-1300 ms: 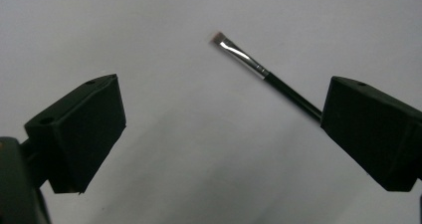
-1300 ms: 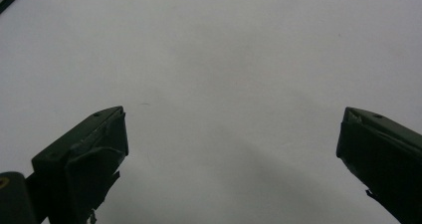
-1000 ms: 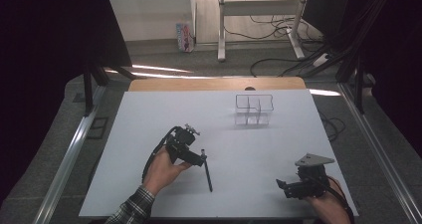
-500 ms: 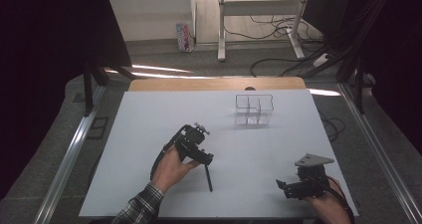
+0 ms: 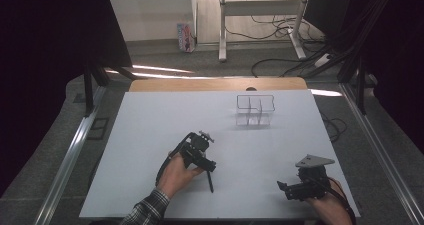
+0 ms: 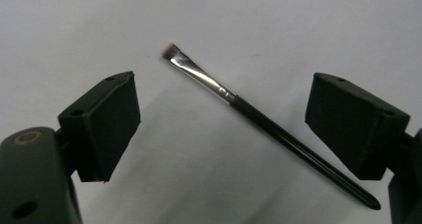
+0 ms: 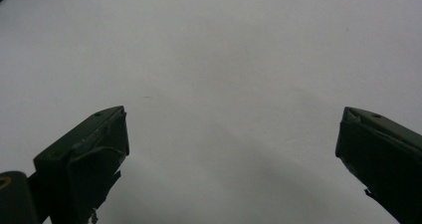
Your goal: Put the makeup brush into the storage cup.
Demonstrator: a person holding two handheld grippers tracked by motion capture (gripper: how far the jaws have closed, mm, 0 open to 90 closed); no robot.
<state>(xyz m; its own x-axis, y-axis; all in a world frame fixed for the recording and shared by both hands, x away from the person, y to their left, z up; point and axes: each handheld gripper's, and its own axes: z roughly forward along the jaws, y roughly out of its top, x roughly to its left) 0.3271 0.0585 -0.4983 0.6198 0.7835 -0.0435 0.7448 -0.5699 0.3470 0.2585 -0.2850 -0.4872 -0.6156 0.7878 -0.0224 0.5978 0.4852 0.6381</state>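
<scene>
Left hand-held gripper hangs over thin brush, jaws apart. Brush looks light, stiff, slippery; grab mid-handle. Right hand-held gripper apart too.

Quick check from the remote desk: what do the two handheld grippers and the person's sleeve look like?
Both are black. The left gripper has blocky wedge-shaped pads and a black cable looping from it. The right gripper carries a grey three-cornered plate on top. The left sleeve is plaid.
</scene>
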